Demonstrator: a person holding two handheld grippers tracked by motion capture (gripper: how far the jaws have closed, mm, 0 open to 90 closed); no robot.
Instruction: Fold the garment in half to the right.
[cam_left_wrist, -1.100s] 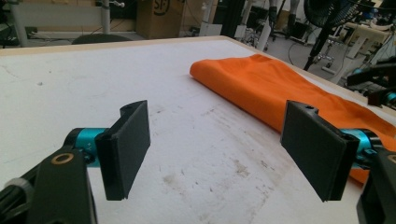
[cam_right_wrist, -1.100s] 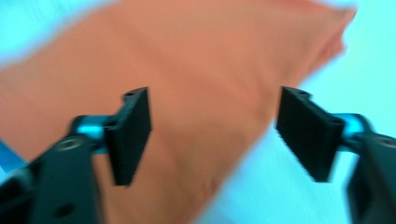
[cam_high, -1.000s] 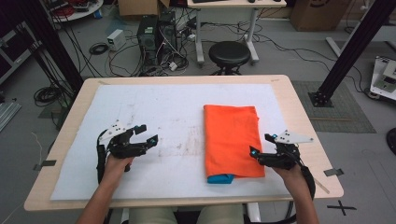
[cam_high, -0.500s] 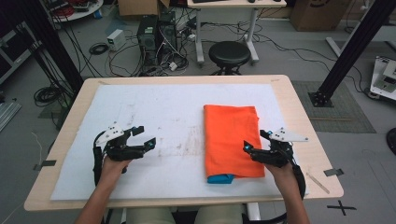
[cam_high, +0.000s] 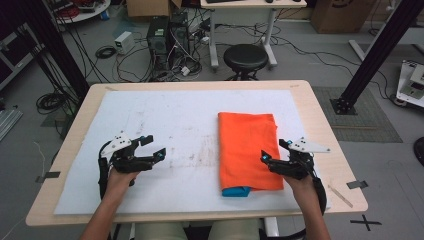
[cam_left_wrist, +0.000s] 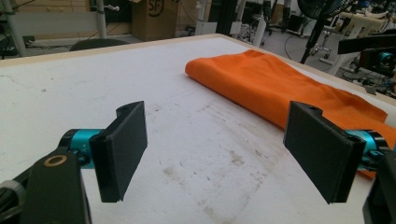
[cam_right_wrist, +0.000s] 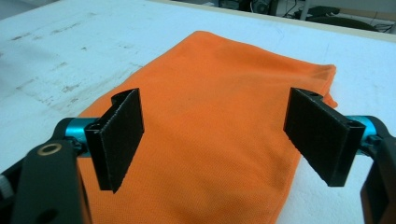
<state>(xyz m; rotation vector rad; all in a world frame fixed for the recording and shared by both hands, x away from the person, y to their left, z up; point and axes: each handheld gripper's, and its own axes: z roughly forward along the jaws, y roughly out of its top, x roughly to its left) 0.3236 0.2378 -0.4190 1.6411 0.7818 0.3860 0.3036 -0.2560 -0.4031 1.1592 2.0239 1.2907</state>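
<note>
While the folded orange cloth lies flat on the desk's white mat, right of centre, the right gripper hovers over its near edge, jaws spread wide, seemingly ready to pinch it. Well apart, the left gripper waits released above bare mat.

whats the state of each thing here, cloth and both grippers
orange cloth: folded, lying flat on the white mat, a blue layer showing at its near edge
left gripper: open, holding nothing, over bare mat
right gripper: open, holding nothing, over the cloth's near right part
white mat: flat, smudged
</note>
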